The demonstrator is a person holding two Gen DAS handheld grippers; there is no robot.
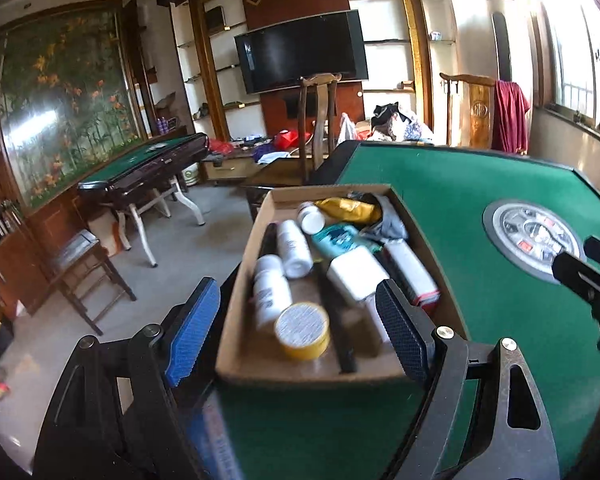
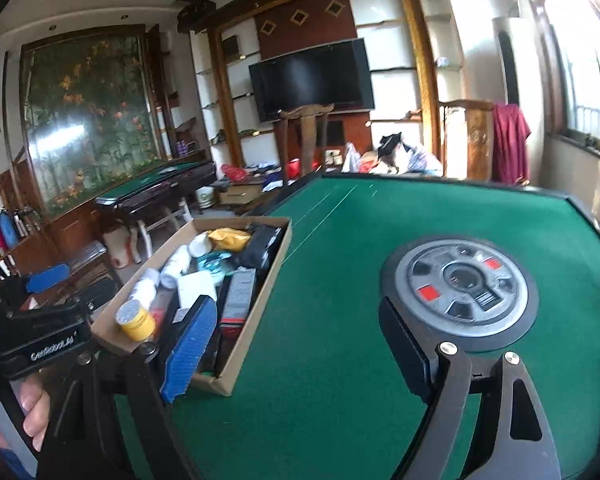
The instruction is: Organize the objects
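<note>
**Two grippers wide open, both empty, box packed at table edge**

We see the cardboard box [image 1: 332, 280] on the green table [image 1: 480, 200], sitting at the table's left edge. Left gripper [image 1: 300, 328] hangs over the box's near end, jaws spread wide, nothing between the pads. Right gripper [image 2: 296, 344] is also spread wide and empty, over bare felt just right of the box.

View differences:
- Left wrist looks straight into the box: yellow-sided tin [image 1: 302, 330] at 6 o'clock, two white bottles [image 1: 294, 248] at 9–10, gold pouch [image 1: 350, 210] at 12, teal packet [image 1: 338, 238] centre, white carton [image 1: 358, 276] and a red-and-white box [image 1: 414, 276] at 3–4.
- Right wrist shows the box side-on, contents partly hidden by its own blue pad [image 2: 188, 354]. It alone shows the whole round centre hub [image 2: 460, 292] of the table, plus a hand [image 2: 32, 412] at 8 o'clock gripping the other tool's handle.
- Left wrist catches only part of the hub at 3 o'clock, with the right tool's tip across it.

Edges and room: felt from 12 to 3 o'clock of the box is open. The box's long left wall runs along the table rim; beyond it, floor, a chair [image 1: 80, 264] and a second green table [image 1: 140, 168].
</note>
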